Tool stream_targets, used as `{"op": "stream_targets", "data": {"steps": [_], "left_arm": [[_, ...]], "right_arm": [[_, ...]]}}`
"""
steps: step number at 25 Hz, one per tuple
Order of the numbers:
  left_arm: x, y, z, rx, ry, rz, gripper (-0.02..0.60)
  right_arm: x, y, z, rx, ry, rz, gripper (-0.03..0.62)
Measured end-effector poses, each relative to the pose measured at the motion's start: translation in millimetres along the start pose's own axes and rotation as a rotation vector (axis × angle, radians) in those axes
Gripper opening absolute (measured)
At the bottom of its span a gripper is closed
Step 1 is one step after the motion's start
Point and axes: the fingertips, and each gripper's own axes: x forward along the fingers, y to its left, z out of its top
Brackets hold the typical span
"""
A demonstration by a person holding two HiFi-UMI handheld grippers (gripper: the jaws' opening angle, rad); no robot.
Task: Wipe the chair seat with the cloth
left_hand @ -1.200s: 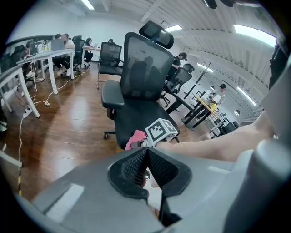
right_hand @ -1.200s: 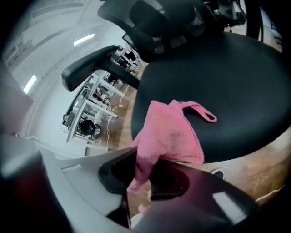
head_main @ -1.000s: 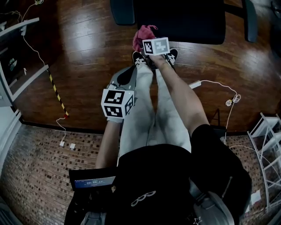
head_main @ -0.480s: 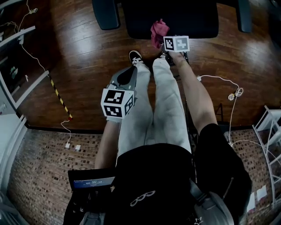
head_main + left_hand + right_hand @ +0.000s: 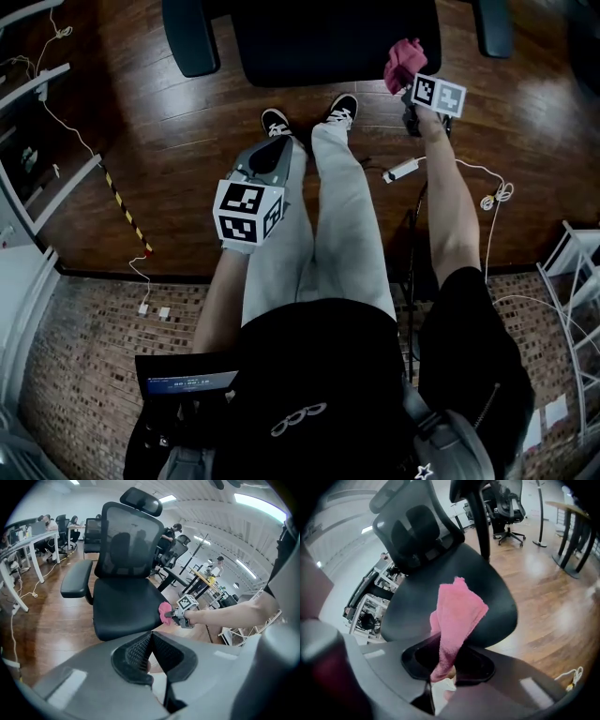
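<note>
Across the black chair seat [image 5: 328,42] we have swung our right gripper [image 5: 411,92] rightward to the front corner, jaws clamping the pink cloth [image 5: 404,60]. Our left gripper [image 5: 272,159] hangs above our legs, jaws together, empty.

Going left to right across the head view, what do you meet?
striped tape → left gripper → cloth → coiled cable → white rack
</note>
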Motion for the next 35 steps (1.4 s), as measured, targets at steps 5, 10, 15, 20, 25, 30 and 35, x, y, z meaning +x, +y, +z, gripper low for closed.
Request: {"op": "stream_targets", "data": {"steps": [5,10,15,20,25,30,35], "left_arm": [[-1.1,-22.1,29.4,0.012,-0.035,-0.011,-0.008],[-27.4,-46.6,73.8,0.034,-0.083,-0.030,-0.008],[-78.8,-59.8,133.3,0.096,-0.205,-0.043,-0.008],[-132.3,-58.0,153.9,0.156,-0.291,-0.062,-0.008],[-188.7,-44.6,163.1,0.180,-0.383,-0.062,-0.008],[-215.2,-30.4,160.1,0.170,-0.421,-0.056,-0.008],[-227.7,-20.9,160.2,0.171,-0.435,-0.052,-0.008]], "right_arm": [[-59.9,-49.6,2.8,0.009,0.043,-0.146,0.065],[-136.3,-19.2,13.1,0.023,0.001,-0.127,0.064],[-227.1,103.9,63.6,-0.039,-0.198,0.023,0.064],[-322.8,254.4,78.2,-0.209,-0.433,0.159,0.064],[-373.5,371.8,64.2,-0.371,-0.541,0.201,0.064],[-369.4,407.8,42.2,-0.401,-0.540,0.199,0.064],[-364.8,419.8,32.8,-0.394,-0.535,0.201,0.064]]}}
